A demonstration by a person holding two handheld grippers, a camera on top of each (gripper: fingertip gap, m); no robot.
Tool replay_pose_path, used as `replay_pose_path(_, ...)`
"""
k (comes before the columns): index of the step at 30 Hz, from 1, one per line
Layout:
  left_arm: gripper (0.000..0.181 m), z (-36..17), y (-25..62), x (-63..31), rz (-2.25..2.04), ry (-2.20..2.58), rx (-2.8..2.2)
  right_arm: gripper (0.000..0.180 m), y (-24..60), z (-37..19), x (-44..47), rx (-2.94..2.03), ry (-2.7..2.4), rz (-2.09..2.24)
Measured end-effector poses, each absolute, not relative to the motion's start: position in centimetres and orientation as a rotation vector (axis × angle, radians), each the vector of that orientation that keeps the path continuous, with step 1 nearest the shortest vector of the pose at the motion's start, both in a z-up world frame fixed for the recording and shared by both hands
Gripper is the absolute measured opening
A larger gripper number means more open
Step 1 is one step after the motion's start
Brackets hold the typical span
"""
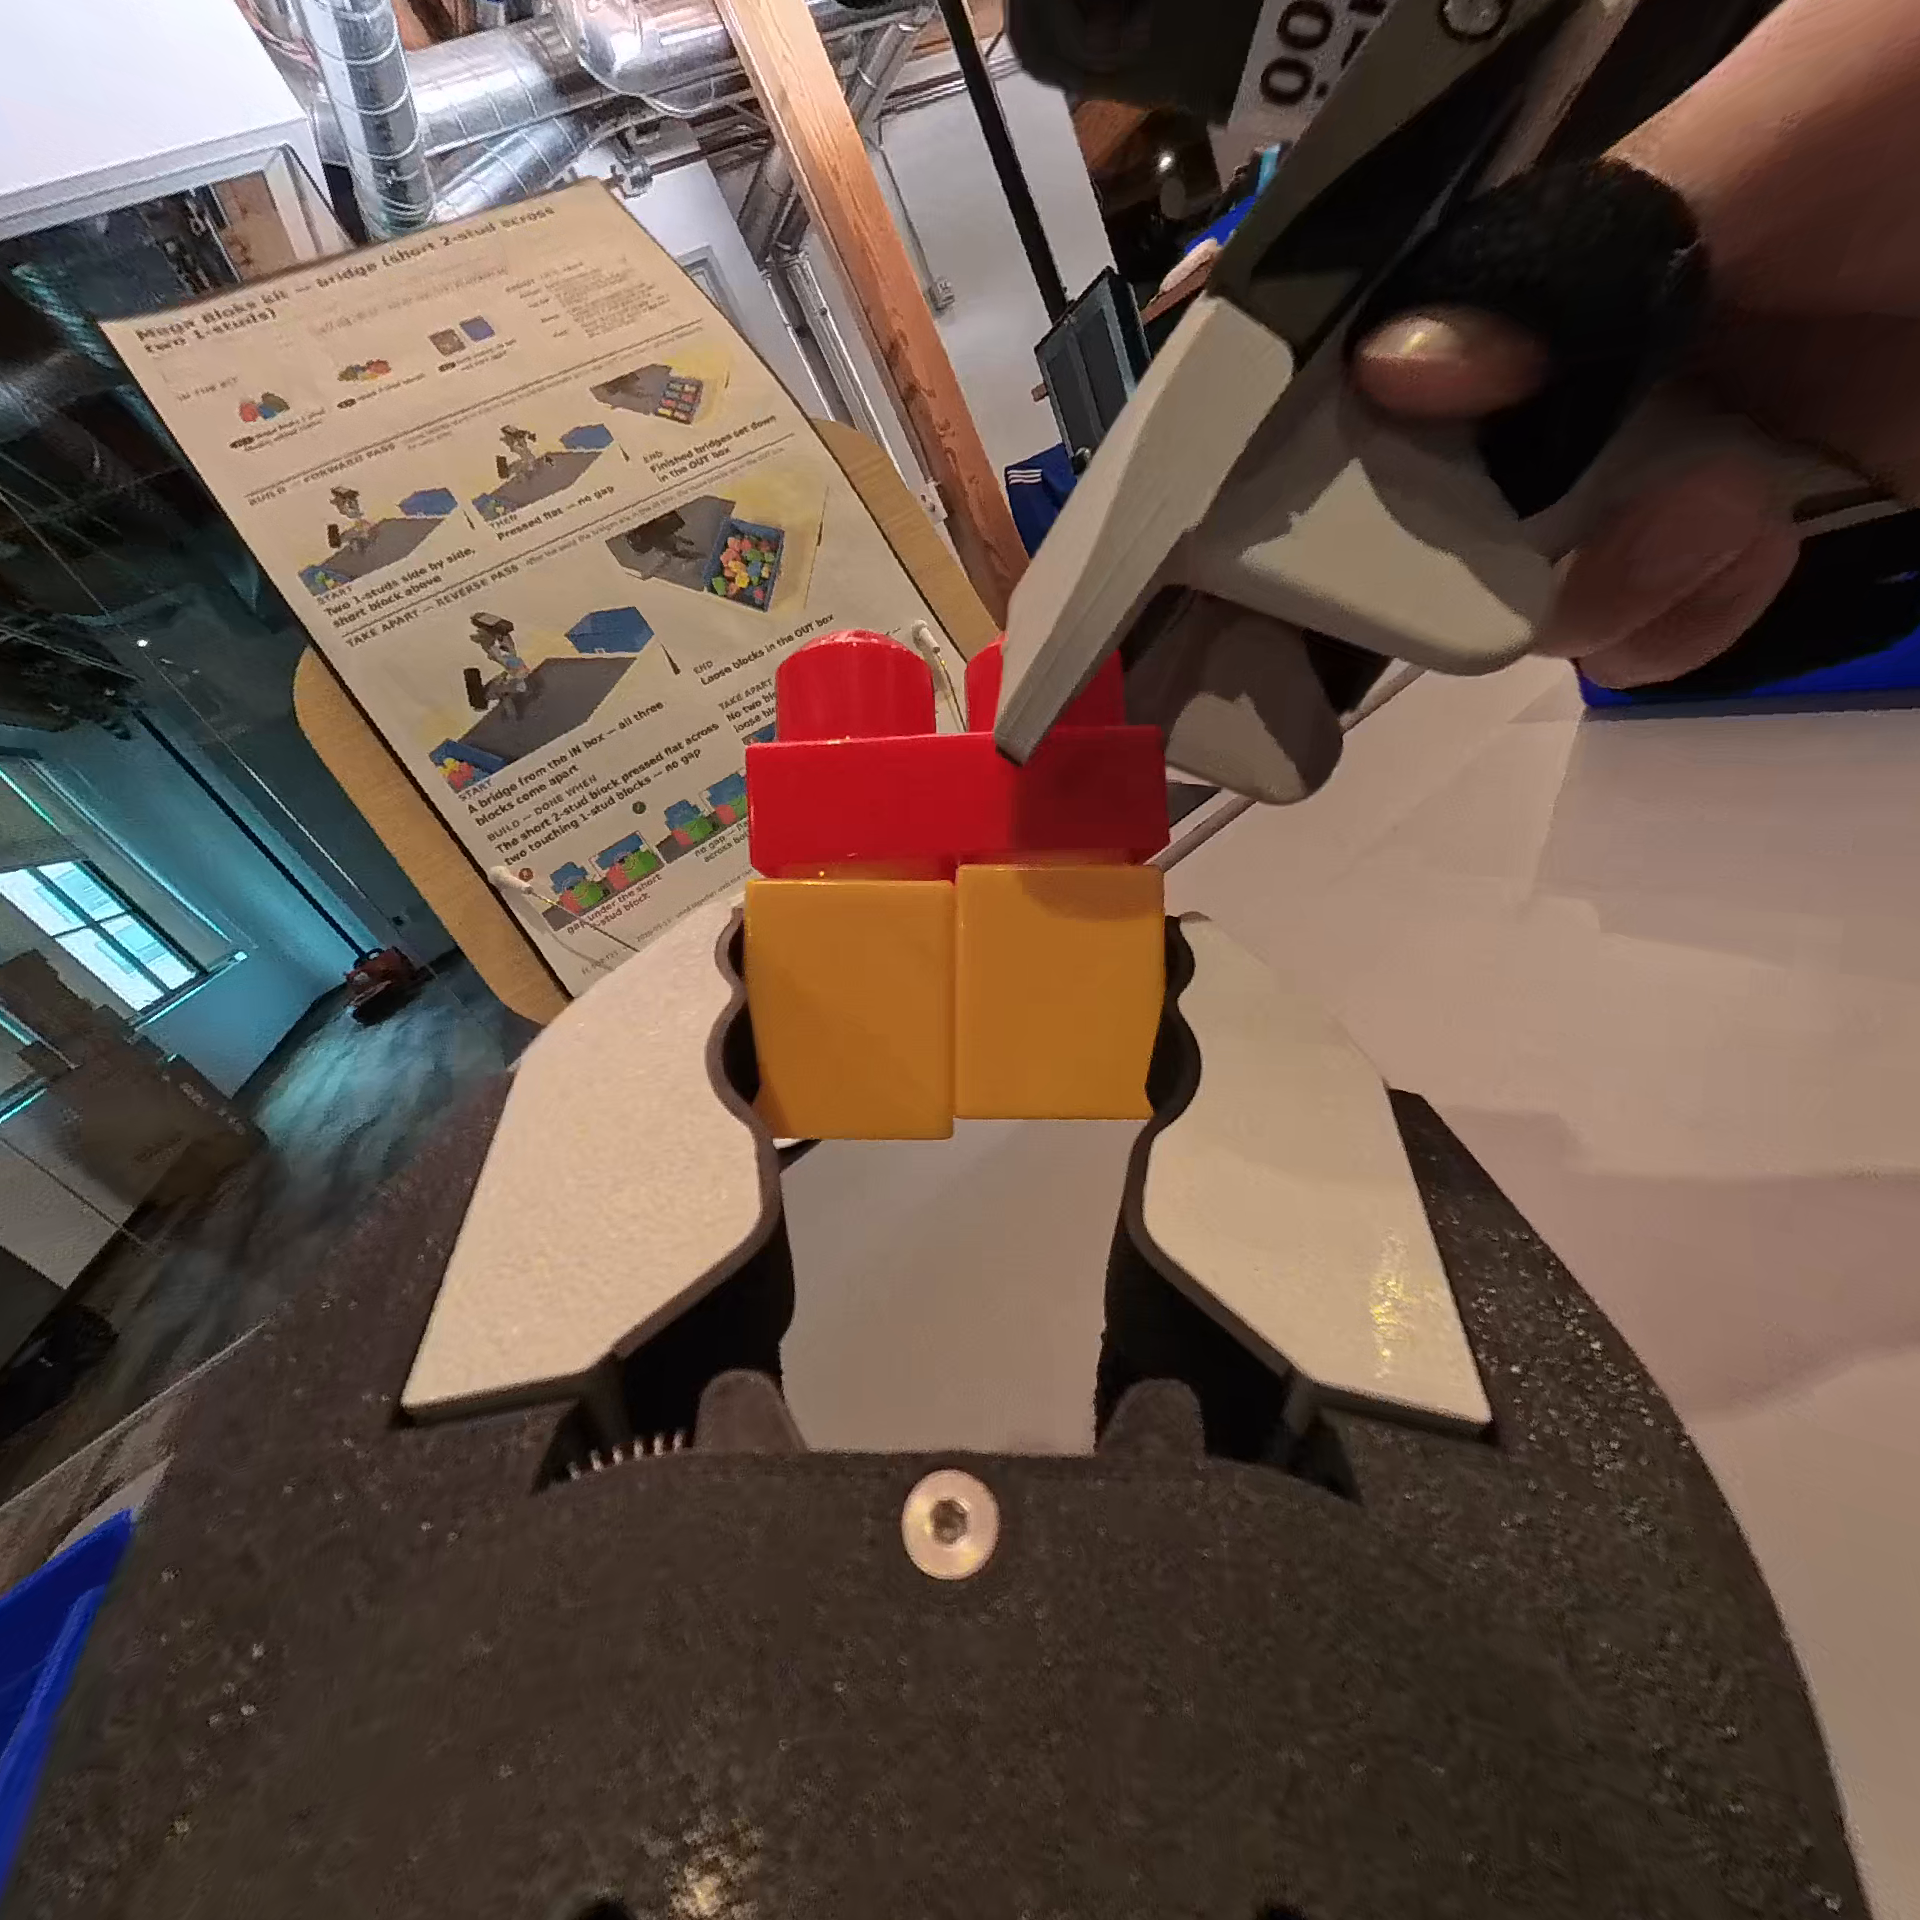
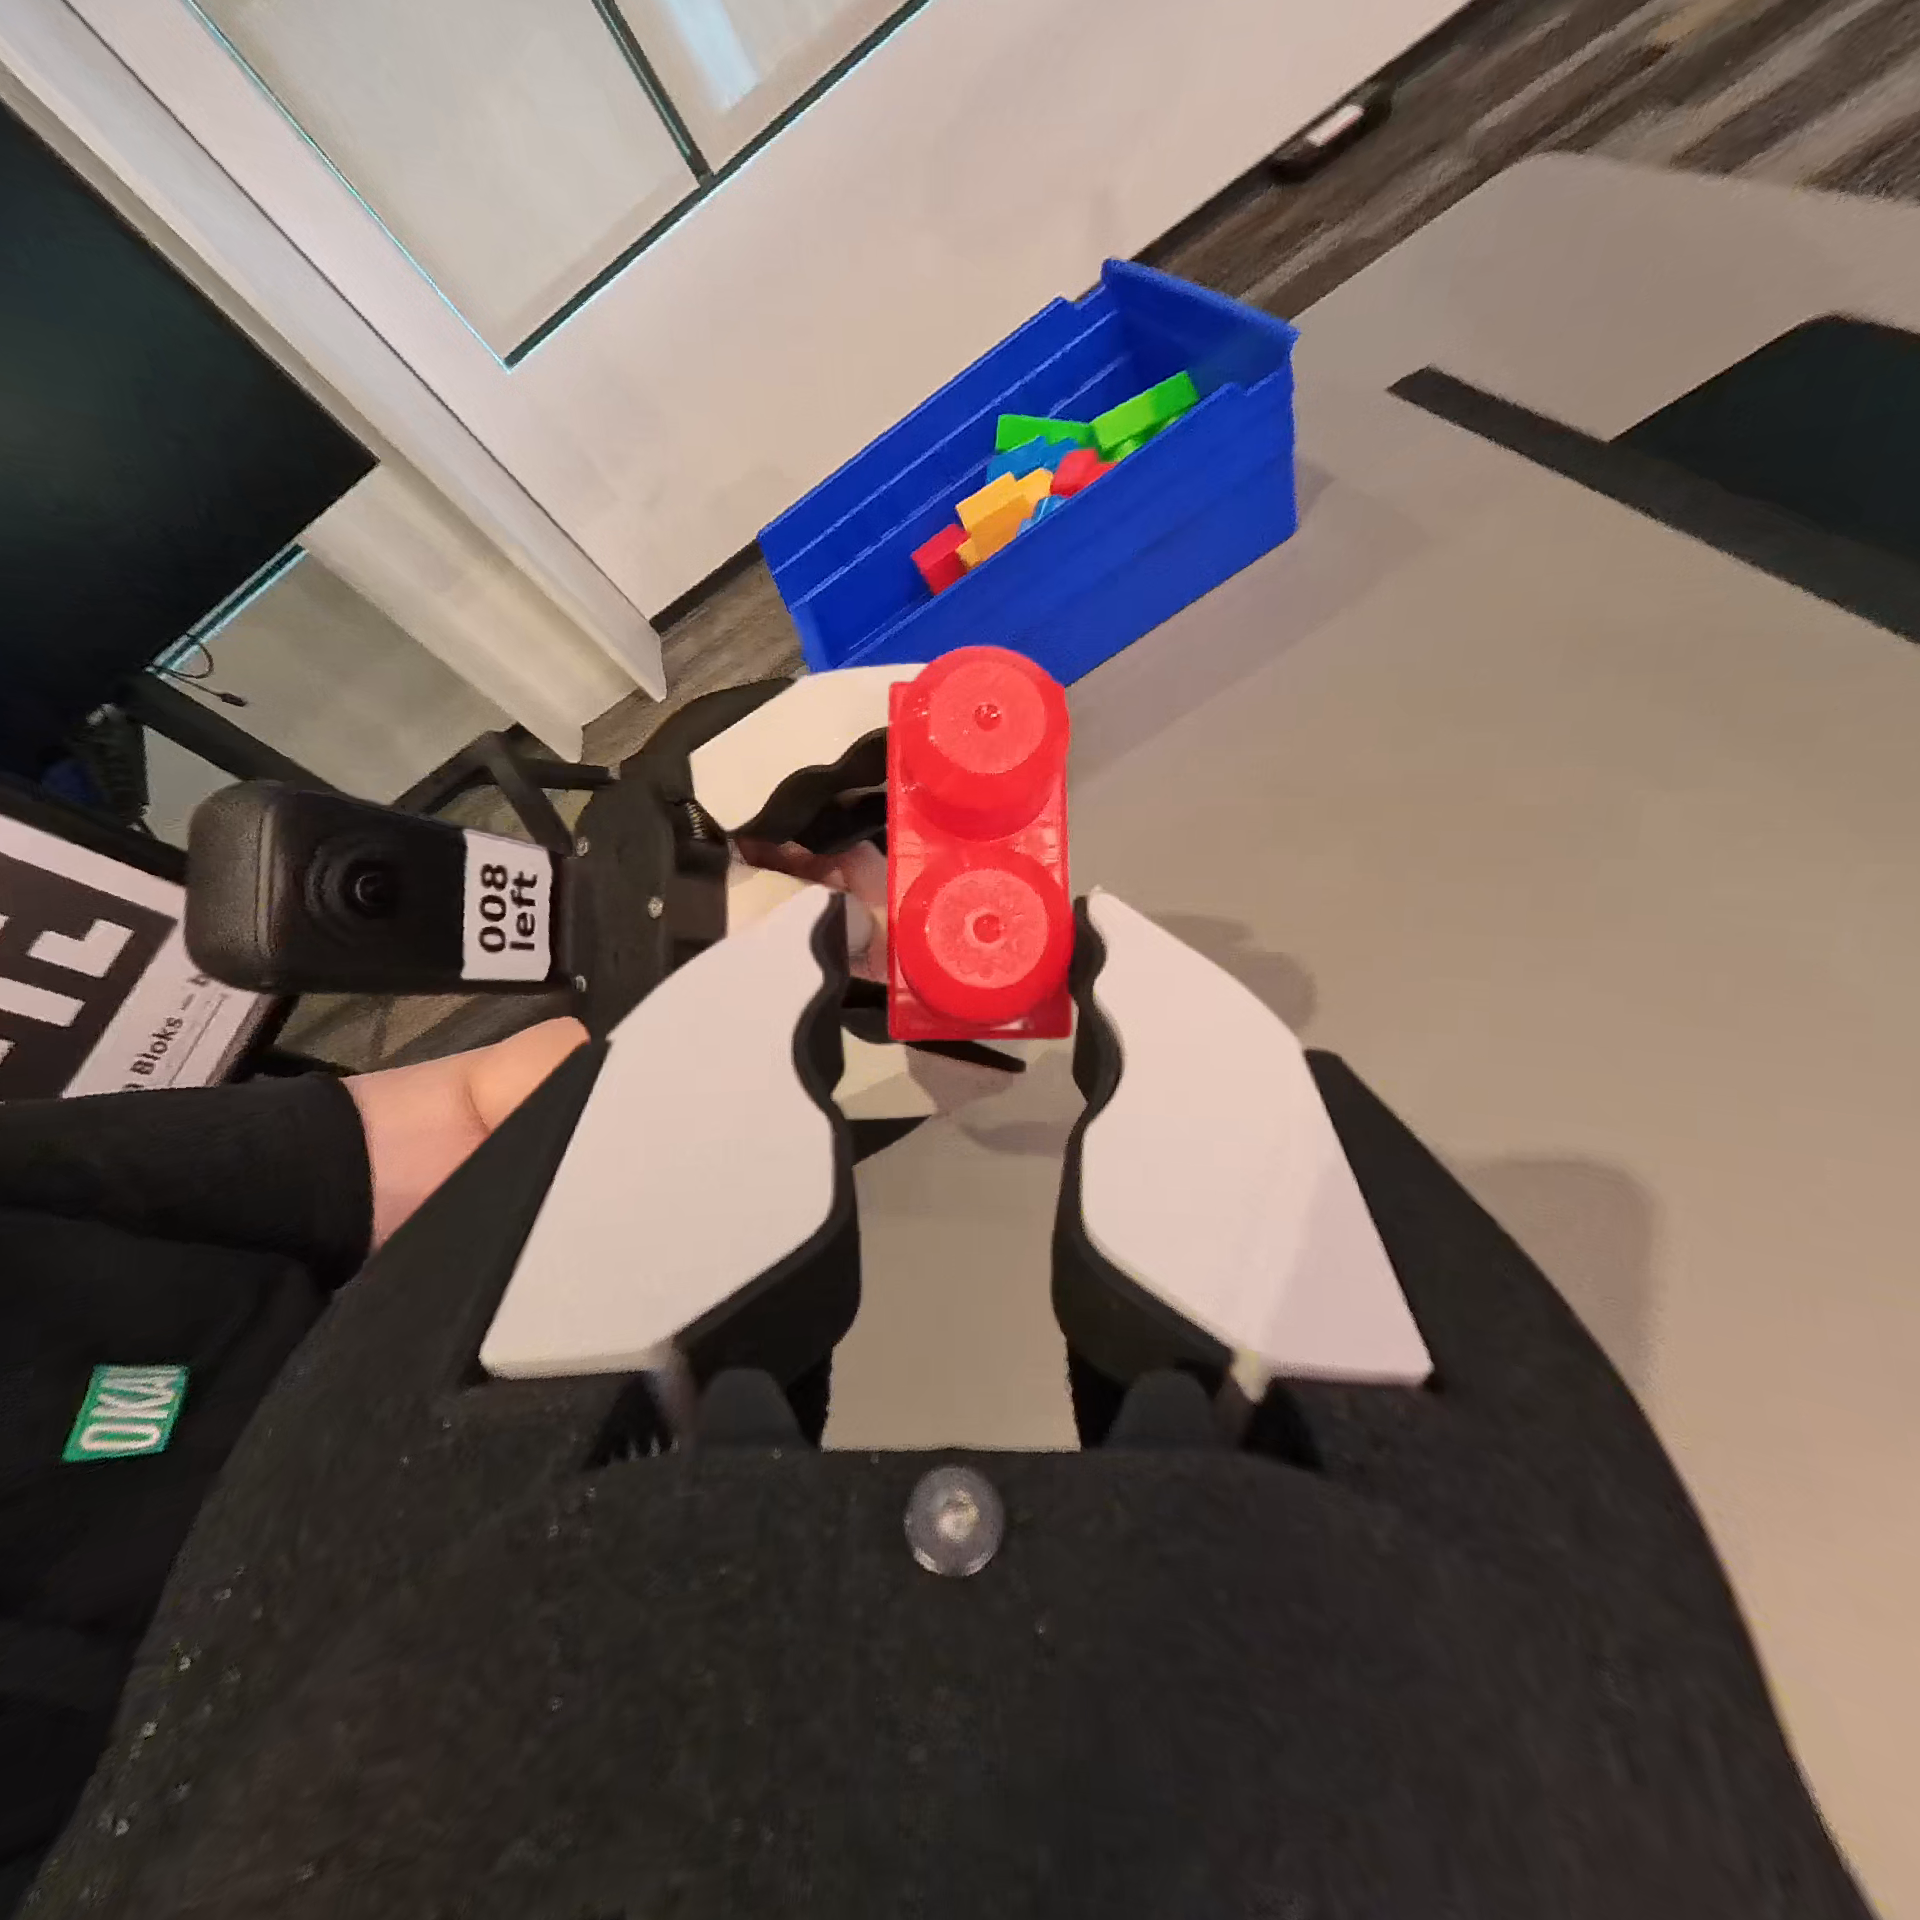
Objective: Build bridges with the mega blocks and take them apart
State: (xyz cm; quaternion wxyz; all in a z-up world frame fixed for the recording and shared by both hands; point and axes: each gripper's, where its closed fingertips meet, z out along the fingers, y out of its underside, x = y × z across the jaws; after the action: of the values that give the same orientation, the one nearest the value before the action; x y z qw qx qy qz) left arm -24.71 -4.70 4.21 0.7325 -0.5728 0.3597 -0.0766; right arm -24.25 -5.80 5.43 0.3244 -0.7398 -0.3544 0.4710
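Left gripper (image 1: 951, 1023) jaws clamp the two yellow plastic blocks (image 1: 951, 1003) mid-air to steady them; right gripper (image 2: 961, 971) jaws straddle the red two-stud block (image 2: 979, 847) on top, contact unclear.

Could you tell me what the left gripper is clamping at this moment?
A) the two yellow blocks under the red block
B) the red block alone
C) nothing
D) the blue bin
A: in the left wrist view the left gripper has its fingers pressed on the outer sides of the two yellow blocks, with the red block sitting on top of them.
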Motion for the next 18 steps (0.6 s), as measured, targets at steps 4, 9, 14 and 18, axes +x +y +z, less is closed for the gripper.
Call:
replay_pose_path(4, 0.074, 4.14, -4.91, -24.61, -0.171, 0.796, -1.258, 0.033, -5.66, 5.06, -24.13, -1.953, -0.937, 1.228)
replay_pose_path(9, 0.074, 4.05, -5.08, -24.33, -0.186, 0.797, -1.257, 0.033, -5.84, 4.94, -23.97, -1.941, -0.924, 1.254)
replay_pose_path(14, 0.074, 4.20, -5.35, -24.31, -0.178, 0.801, -1.243, 0.033, -6.07, 4.86, -24.02, -1.903, -0.870, 1.353)
replay_pose_path(18, 0.074, 3.90, -5.36, -24.11, -0.182, 0.812, -1.253, 0.033, -6.15, 4.49, -23.86, -1.904, -0.876, 1.347)
